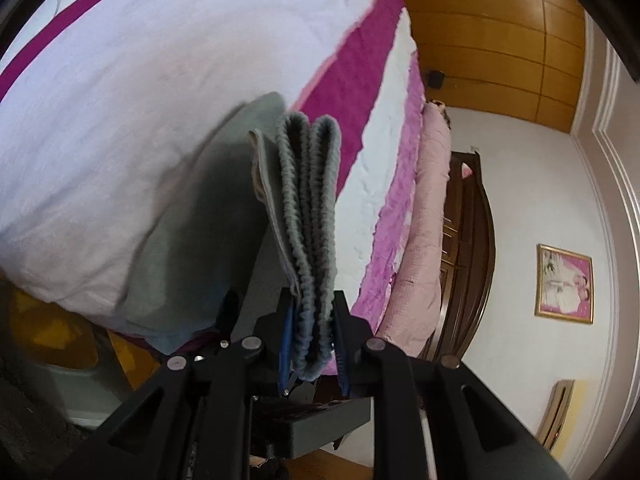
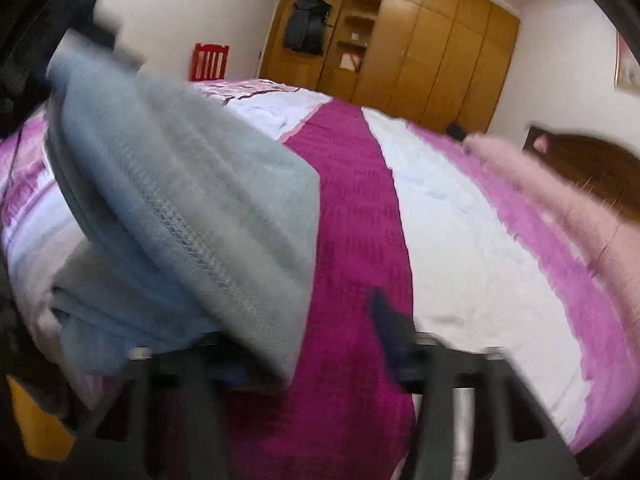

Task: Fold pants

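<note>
The grey-blue pants (image 1: 308,208) are bunched into several layers, with the ribbed waistband edge facing the left wrist camera. My left gripper (image 1: 314,320) is shut on this bundle, both blue pads pressing its sides, and the rest of the cloth hangs left over the bed's edge. In the blurred right wrist view the pants (image 2: 192,208) drape from the upper left, down over my right gripper's left finger. The right gripper (image 2: 320,340) stands open: its right finger (image 2: 386,320) is apart from the cloth, with magenta bedspread showing in the gap.
Below lies a bed with a white, magenta and pink striped cover (image 2: 460,216). A pink quilt (image 2: 560,200) runs along the dark headboard (image 1: 472,240). Wooden wardrobes (image 2: 420,48) line the far wall, beside a red chair (image 2: 211,61). A framed picture (image 1: 564,284) hangs on the wall.
</note>
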Demonstrator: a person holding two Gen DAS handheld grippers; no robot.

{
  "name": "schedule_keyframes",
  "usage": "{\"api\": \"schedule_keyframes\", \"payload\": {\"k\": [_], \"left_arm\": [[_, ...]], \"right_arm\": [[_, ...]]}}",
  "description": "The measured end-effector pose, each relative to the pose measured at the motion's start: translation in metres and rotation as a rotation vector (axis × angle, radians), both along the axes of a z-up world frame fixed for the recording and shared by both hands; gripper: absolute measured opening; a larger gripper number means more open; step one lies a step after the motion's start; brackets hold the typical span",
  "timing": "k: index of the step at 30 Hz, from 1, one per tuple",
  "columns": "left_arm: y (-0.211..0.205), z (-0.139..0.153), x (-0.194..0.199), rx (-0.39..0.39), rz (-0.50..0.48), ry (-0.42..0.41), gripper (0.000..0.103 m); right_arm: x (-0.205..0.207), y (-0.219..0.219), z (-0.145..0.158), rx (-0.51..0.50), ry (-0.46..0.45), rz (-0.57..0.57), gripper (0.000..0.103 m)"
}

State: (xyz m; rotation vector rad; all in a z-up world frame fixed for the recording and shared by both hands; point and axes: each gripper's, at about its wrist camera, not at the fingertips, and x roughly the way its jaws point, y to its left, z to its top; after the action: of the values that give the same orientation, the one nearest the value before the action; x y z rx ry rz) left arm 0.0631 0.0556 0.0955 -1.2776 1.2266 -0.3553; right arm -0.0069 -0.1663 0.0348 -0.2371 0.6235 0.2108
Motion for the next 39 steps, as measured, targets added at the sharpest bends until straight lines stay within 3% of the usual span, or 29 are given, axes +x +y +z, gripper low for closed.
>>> {"api": "schedule_keyframes", "payload": {"k": [1, 4, 8, 11, 14, 18, 22, 23, 24, 25, 27, 29, 30, 31, 32, 35, 39], "left_arm": [[0.001, 0.0, 0.0, 0.0, 0.003, 0.001, 0.018], [0.0, -0.017, -0.002, -0.011, -0.002, 0.041, 0.018], [-0.009, -0.043, -0.008, -0.002, -0.032, 0.069, 0.018], [-0.002, -0.066, -0.015, -0.005, -0.038, 0.083, 0.016], [0.013, -0.085, -0.016, 0.008, -0.014, 0.098, 0.014], [0.037, -0.079, -0.018, 0.081, 0.013, 0.04, 0.017], [0.064, -0.056, -0.025, 0.192, 0.035, -0.073, 0.035], [0.066, -0.05, -0.024, 0.173, 0.016, -0.116, 0.038], [0.065, -0.047, -0.022, 0.138, 0.001, -0.145, 0.048], [0.062, -0.044, -0.013, 0.093, -0.022, -0.181, 0.059], [0.05, -0.042, 0.007, 0.106, -0.078, -0.215, 0.064], [0.029, -0.041, 0.032, 0.175, -0.149, -0.222, 0.047], [0.022, -0.04, 0.039, 0.2, -0.189, -0.234, 0.016], [0.007, -0.038, 0.05, 0.277, -0.267, -0.255, 0.016], [0.001, -0.033, 0.053, 0.327, -0.275, -0.275, 0.016], [-0.004, -0.013, 0.055, 0.384, -0.265, -0.344, 0.015], [0.013, -0.032, 0.059, 0.459, -0.236, -0.32, 0.016]], "right_arm": [[0.002, -0.007, 0.0, 0.061, 0.038, 0.005, 0.025], [0.01, -0.023, -0.011, 0.171, 0.123, -0.027, 0.021], [0.023, -0.05, -0.023, 0.391, 0.229, -0.064, 0.021], [0.024, -0.058, -0.027, 0.48, 0.275, -0.092, 0.021], [0.019, -0.056, -0.024, 0.464, 0.293, -0.089, 0.029], [-0.009, -0.057, -0.009, 0.377, 0.356, -0.034, 0.043], [-0.039, -0.072, 0.022, 0.512, 0.3, 0.105, 0.043], [-0.037, -0.07, 0.032, 0.539, 0.27, 0.152, 0.043], [-0.031, -0.068, 0.039, 0.54, 0.25, 0.188, 0.043], [-0.021, -0.062, 0.045, 0.507, 0.228, 0.218, 0.045], [0.013, -0.043, 0.051, 0.367, 0.199, 0.243, 0.052], [0.055, -0.029, 0.044, 0.303, 0.235, 0.258, 0.055], [0.073, -0.027, 0.038, 0.307, 0.265, 0.248, 0.054], [0.09, -0.027, 0.03, 0.34, 0.305, 0.23, 0.054], [0.099, -0.029, 0.024, 0.372, 0.338, 0.216, 0.054], [0.115, -0.031, -0.006, 0.459, 0.477, 0.166, 0.054], [0.094, -0.033, -0.001, 0.379, 0.418, 0.212, 0.054]]}}
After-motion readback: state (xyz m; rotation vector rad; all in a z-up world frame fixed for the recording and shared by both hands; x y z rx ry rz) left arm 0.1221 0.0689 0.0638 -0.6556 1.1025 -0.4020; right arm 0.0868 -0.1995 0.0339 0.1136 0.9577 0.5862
